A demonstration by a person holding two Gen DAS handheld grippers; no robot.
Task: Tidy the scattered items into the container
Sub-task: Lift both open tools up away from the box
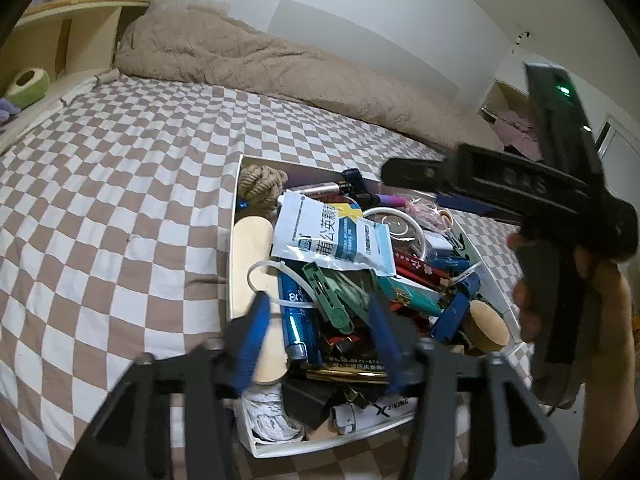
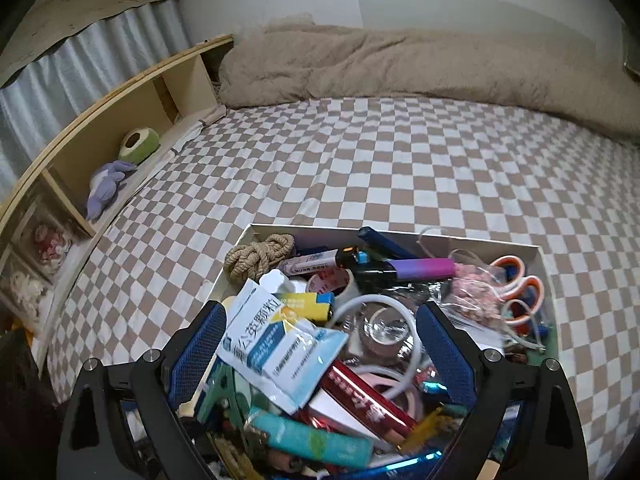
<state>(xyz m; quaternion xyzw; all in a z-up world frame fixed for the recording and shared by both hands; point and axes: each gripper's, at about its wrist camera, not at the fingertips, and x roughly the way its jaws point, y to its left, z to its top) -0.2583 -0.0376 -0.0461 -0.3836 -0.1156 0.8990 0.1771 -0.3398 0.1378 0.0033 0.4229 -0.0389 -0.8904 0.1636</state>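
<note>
Box (image 2: pixel 534 250) sits on the checkered bed (image 2: pixel 360 168), heaped full. Left claw (image 1: pixel 320 332) and right claw (image 2: pixel 320 348) both hang wide, empty. White sachet (image 2: pixel 276 344) on top looks light, crinkly and slippery; I'd pinch its edge.

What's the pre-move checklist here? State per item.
1. Left tool empty: ok, open with nothing between the pads.
2. Right tool empty: ok, open above the pile.
3. Scattered items left on the checkered sheet: ok, none visible in either view.
4. Box holding its load: not ok, heaped above the rim; the white sachet sits on top.
5. Tools clear of each other: ok, the right tool's body is apart from the left pads in the left view.
6. Near rim of box: cannot tell, hidden by the tools.
</note>
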